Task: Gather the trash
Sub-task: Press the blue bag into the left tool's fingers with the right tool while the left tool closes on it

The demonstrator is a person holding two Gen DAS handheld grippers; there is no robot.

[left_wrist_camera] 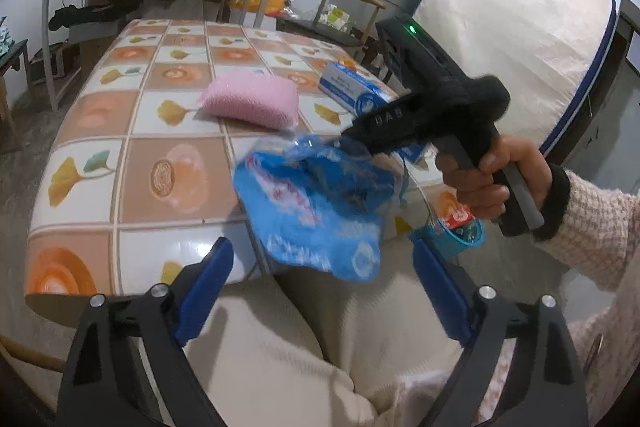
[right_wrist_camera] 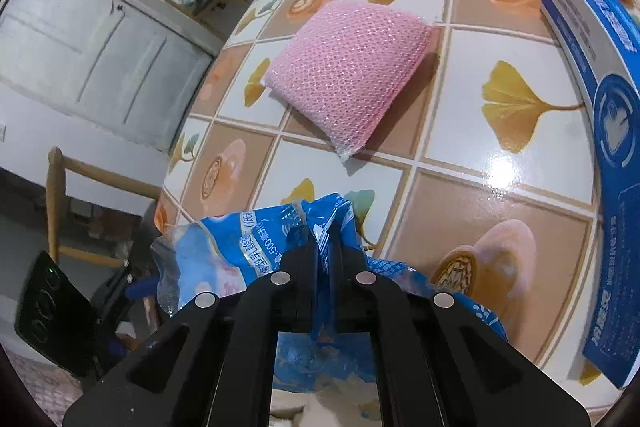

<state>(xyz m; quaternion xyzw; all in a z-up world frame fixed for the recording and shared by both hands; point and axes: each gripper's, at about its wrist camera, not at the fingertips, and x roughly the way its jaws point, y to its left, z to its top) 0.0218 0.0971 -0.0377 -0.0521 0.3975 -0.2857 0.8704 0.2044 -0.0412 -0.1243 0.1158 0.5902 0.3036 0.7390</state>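
Firmly, right gripper (right_wrist_camera: 325, 247) pinches blue wrapper (right_wrist_camera: 240, 251) (crumpled) beside table (right_wrist_camera: 460, 195).

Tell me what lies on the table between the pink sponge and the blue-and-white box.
Nothing: between the pink sponge and the blue-and-white box only bare patterned tablecloth shows, clearest in the right wrist view.

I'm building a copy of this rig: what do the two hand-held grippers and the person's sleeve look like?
The left hand-held gripper has black angular linkage arms with silver pivot screws and blue fingers. The right hand-held gripper is black with the same silver screws; its body shows a green light and a grey handle. The person's right hand emerges from a pink-and-white knit sleeve with a black cuff.
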